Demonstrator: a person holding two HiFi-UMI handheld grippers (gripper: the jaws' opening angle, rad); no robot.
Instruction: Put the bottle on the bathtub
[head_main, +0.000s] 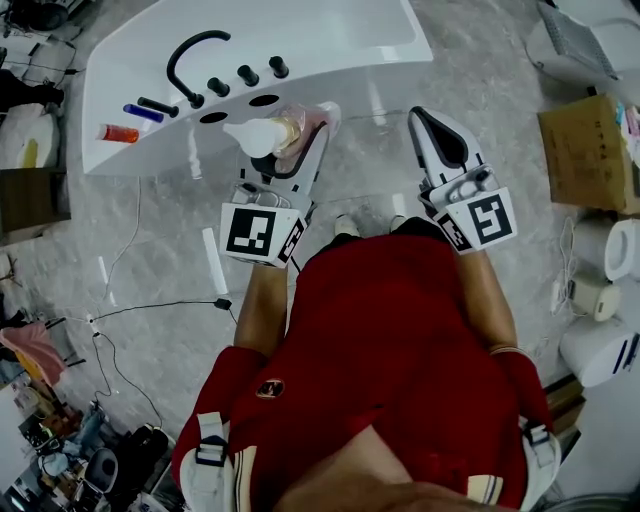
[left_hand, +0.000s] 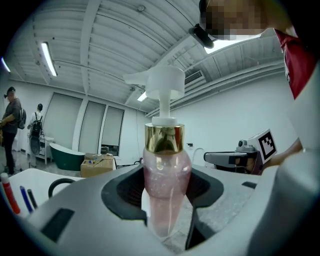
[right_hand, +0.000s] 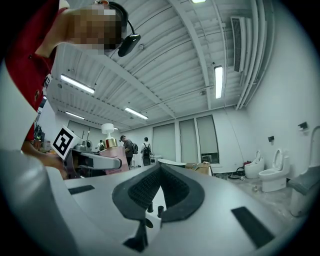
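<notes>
Currently the pink, glitter-flecked pump bottle with a gold collar and white dispenser head (left_hand: 166, 182) is off every surface. It stands upright in the left gripper (head_main: 292, 128), whose jaws pinch its body from both sides, just below the collar. Speckled grey floor shows under the bottle's lower end in the left gripper view, so it rests on nothing. From the head view it hangs at the near edge of the white bathtub (head_main: 350, 45), close to the faucet deck. Whether it is over the rim or just short of it, I cannot tell. The deck carries a curved black faucet (head_main: 195, 55), a row of black knobs (head_main: 248, 75), a small red tube (head_main: 118, 133) and a blue pen-like stick (head_main: 143, 113). The bare white stretch of rim beside the knobs looks like the nearest free spot. The right gripper (right_hand: 160, 166) is held level beside the left, well clear of the tub. Its jaws are pressed together at the tips with nothing between them. It appears to have no part in this step. Judgement on progress: the grasp and the carry look done. Left to do are lowering the bottle onto the rim, setting it upright, releasing it and drawing back. A cardboard box (head_main: 585, 150) sits on the floor at right, out of the way.
</notes>
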